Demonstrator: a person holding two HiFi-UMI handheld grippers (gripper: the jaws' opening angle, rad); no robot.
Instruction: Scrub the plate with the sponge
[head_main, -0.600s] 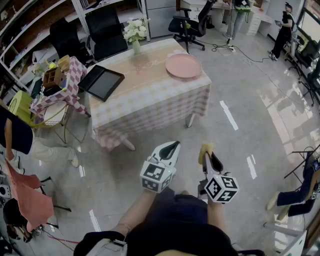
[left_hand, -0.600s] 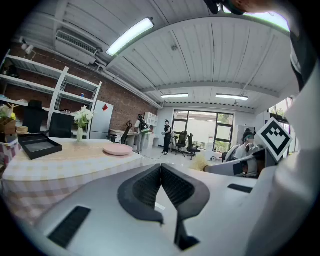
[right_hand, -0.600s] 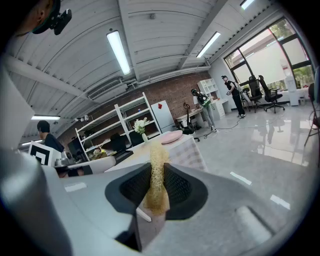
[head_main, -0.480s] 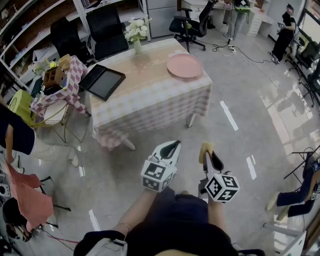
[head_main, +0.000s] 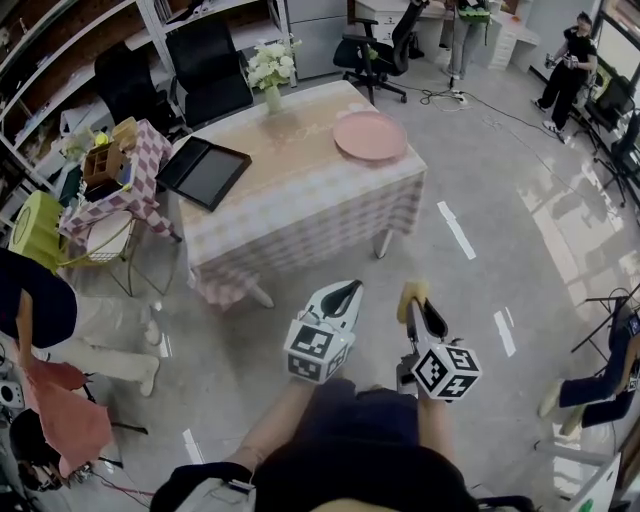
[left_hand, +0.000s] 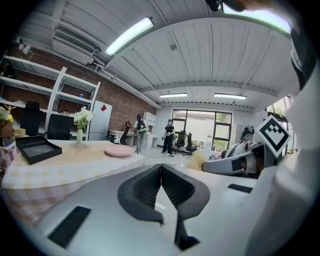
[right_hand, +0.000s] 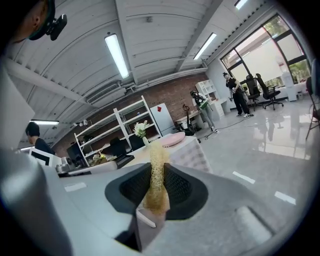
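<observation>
The right gripper (head_main: 420, 312) is pinching a straw-yellow sponge (right_hand: 157, 176) between its ribbed black jaws. The coarse, fibrous wad is sticking up past the tips and looking springy. The left gripper (left_hand: 161, 172) is riding beside it with its jaws pressed together on nothing. Both are hovering over the glossy grey floor (head_main: 470, 210), well short of the table (head_main: 300, 205) on its near side, so the step in hand is looking like the approach rather than any scrubbing. To do it well, the person is probably going to want to walk round to the table's right end, since the plate (head_main: 369, 134) is lying near the table's far right corner, apart from everything else on it; coming in there is sparing a long reach across the cloth. The empty gripper is likely wanted for steadying the rim, because a smooth, shallow, round pink plate on a soft checked cloth is apt to slide under sideways strokes. On the table's left part a flat black tray (head_main: 203, 168) with a raised rim is lying askew, and at the table's far edge a slim vase of white flowers (head_main: 267, 68) is standing upright.
</observation>
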